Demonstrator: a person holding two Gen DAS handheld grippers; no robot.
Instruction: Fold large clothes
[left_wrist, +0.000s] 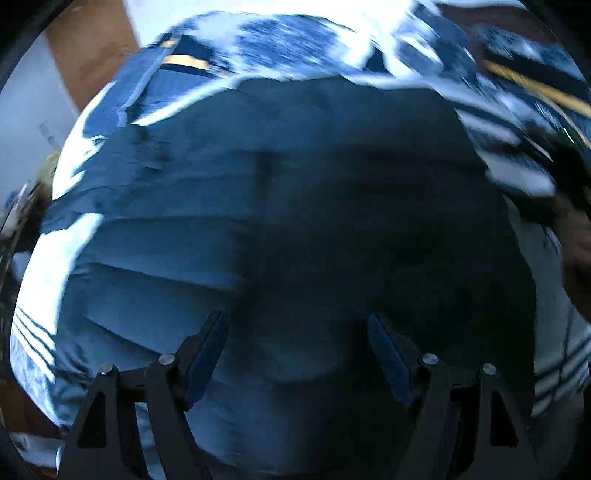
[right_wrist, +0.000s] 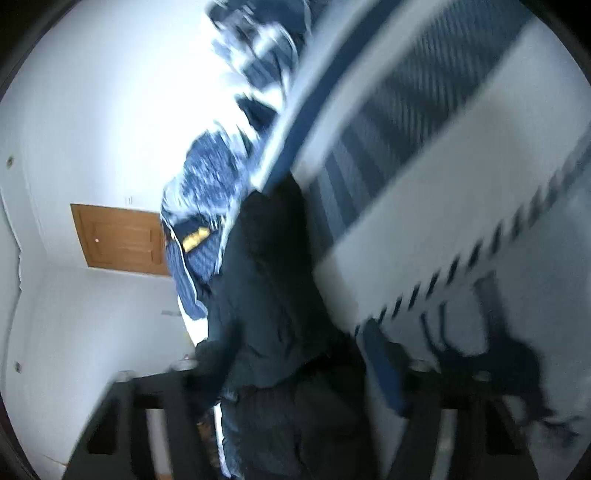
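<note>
Left wrist view: left gripper (left_wrist: 297, 343), low centre of frame, black fingers spread wide, blue pads (left_wrist: 207, 360) facing each other across an open gap, nothing between them. Garment (left_wrist: 295, 206), dark teal, fills the middle of the frame beyond and under the fingers, lying in long horizontal folds, lighter at left, in deep shadow at centre and right; whether the fingers touch it cannot be told. Bedcover (left_wrist: 291, 33), blue-and-white print with white stripes and a yellow band, rings the garment along the top, left and right edges; blurred. Door (left_wrist: 92, 55), brown wood, upper left corner, beside a white wall (left_wrist: 22, 122). Right wrist view: right gripper (right_wrist: 291, 365), low centre, heavily blurred; left finger mostly hidden behind dark cloth, blue pad of right finger (right_wrist: 380, 365) showing at centre right. Garment (right_wrist: 273, 295) hangs as a dark bunched column through the gap between the fingers, from mid-frame down to the bottom edge; fingers stand well apart around it, and whether they pinch the cloth cannot be told. Bedcover (right_wrist: 424, 166), white with dark stripes and a dashed border, slants across the right half of the frame; its blue print with yellow band shows at centre, left of the garment. Wall (right_wrist: 92, 110), white, fills the left half. Door (right_wrist: 122, 240), brown, panelled, at centre left.
</note>
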